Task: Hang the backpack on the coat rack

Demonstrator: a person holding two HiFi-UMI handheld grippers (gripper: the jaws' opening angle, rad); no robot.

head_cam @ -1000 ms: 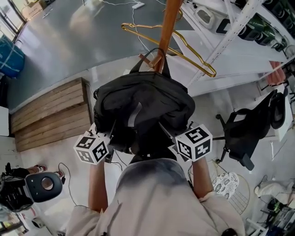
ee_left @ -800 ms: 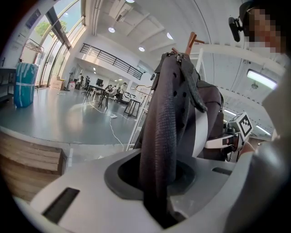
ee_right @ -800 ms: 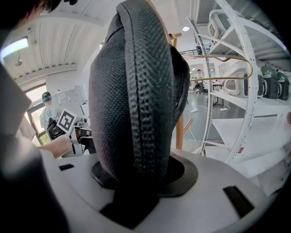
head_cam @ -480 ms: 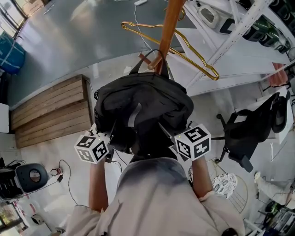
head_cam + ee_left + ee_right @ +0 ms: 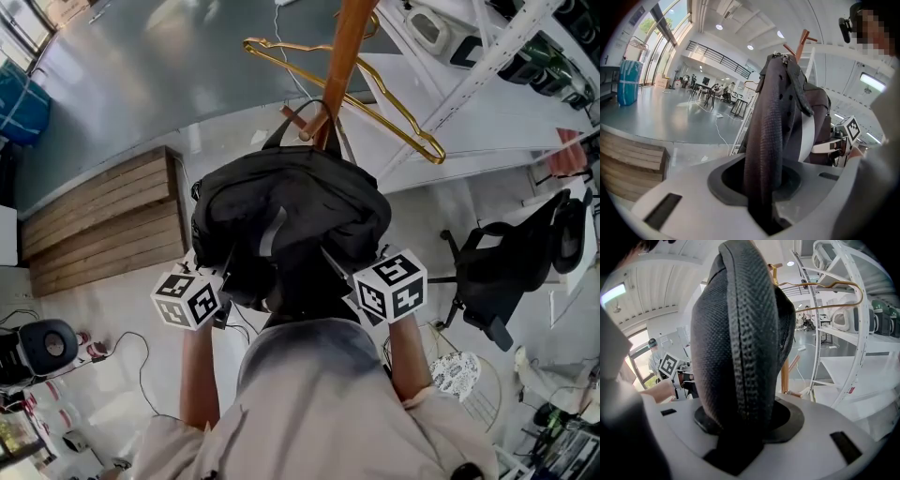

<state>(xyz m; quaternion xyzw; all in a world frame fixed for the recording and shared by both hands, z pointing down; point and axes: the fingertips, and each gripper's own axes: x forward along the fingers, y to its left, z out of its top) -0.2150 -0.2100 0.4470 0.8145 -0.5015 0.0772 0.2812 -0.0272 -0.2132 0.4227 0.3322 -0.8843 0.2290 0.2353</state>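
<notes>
A black backpack hangs in front of me against the wooden coat rack pole. Its top loop arcs round the pole beside a short peg; whether it rests on the peg I cannot tell. My left gripper is shut on a dark strap at the bag's lower left. My right gripper is shut on a thick padded strap at the lower right. The rack's top pegs show above the bag in the left gripper view.
A gold wire hanger hangs on the pole above the bag. White shelving stands to the right, with a black office chair below it. A wooden platform lies on the left, and a round black device with cables sits on the floor.
The round black device on the floor has slid to the left. The backpack and both grippers have hardly shifted.
</notes>
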